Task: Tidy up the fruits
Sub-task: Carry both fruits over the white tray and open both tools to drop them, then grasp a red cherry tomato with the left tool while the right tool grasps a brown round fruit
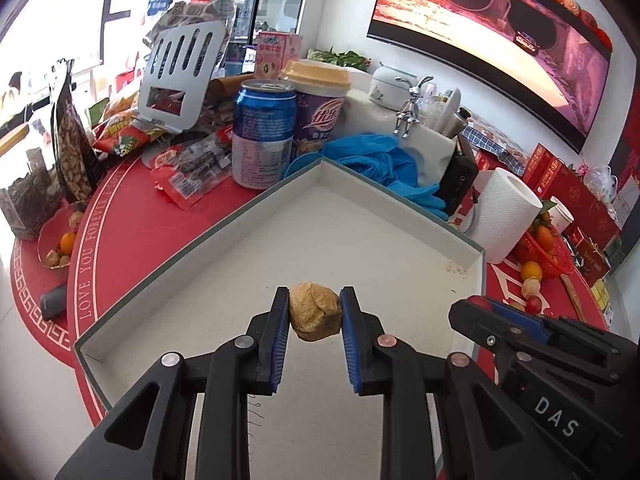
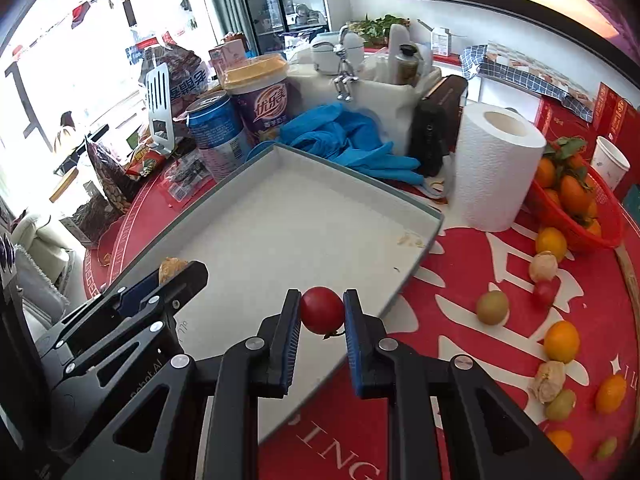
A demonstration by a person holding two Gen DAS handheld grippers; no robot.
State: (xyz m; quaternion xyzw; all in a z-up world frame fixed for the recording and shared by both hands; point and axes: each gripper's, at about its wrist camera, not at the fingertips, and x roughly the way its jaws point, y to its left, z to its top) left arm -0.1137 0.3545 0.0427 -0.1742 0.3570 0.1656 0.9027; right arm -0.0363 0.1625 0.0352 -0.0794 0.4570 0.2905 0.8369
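At lower centre, a husked fruit (image 1: 315, 312) is gripped by the left tool (image 1: 314, 308) over the tray (image 1: 240, 216); a red tomato (image 2: 322, 310) is clamped by the right tool (image 2: 322, 312).

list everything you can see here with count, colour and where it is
shallow box: 1, white inside, on the red table
husked fruit: 1, tan, in the left claw over the box
cherry tomato: 1, red, in the right claw at the box edge
loose fruits: about ten, orange, green, tan, red, right of the box
basket: 1, red, holding oranges
paper roll: 1, white
gloves: blue heap behind the box
can: 1, blue
cup: 1, purple
left claw: black, shut
right claw: black, shut
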